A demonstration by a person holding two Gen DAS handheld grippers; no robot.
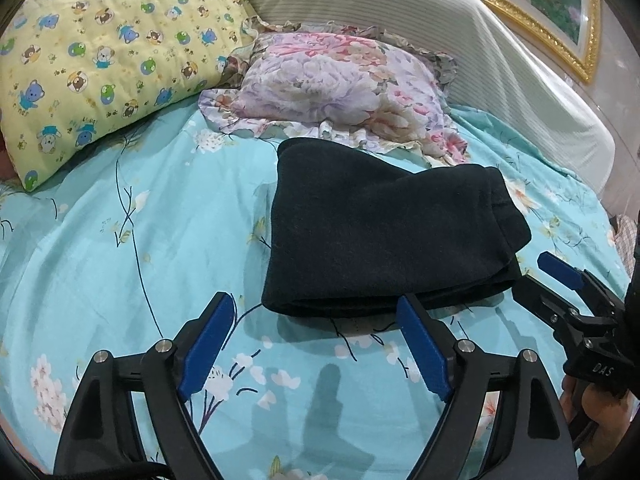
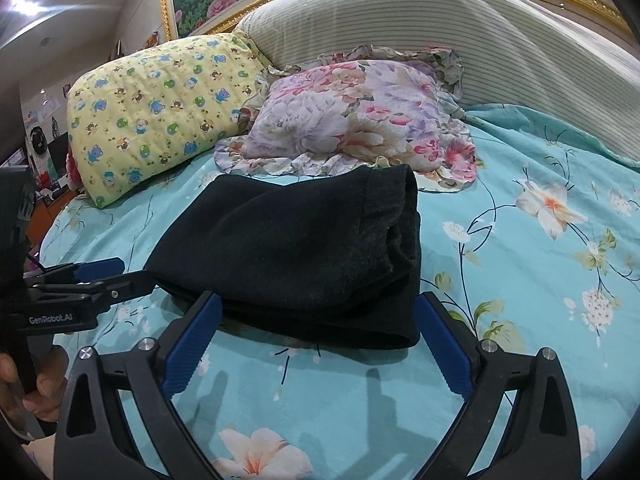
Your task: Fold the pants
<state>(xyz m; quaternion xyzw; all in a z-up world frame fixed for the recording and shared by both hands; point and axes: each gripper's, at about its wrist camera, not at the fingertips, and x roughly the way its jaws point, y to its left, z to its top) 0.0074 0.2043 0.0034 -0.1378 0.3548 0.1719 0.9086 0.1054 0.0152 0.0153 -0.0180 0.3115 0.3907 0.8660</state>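
The black pants [image 1: 384, 232] lie folded into a thick rectangular bundle on the teal flowered bedsheet [image 1: 120, 240], just in front of a floral pillow. My left gripper [image 1: 316, 304] stands open at the bundle's near left corner, its right fingertip at the cloth's edge and nothing pinched. In the right wrist view the pants [image 2: 300, 248] fill the middle. My right gripper [image 2: 318, 304] is open wide, with the bundle's near edge lying between its blue pads and no pad pressing on it. Each view also shows the other gripper, the right gripper [image 1: 540, 280] and the left gripper [image 2: 128, 274].
A yellow cartoon-print pillow [image 1: 100, 64] and a floral pillow [image 1: 344, 80] lie behind the pants. A striped bolster [image 1: 400, 12] runs along the headboard under a gold-framed picture [image 1: 560, 12]. A hand [image 2: 36, 392] holds the left gripper's handle. Bare sheet [image 2: 540, 240] spreads to the right.
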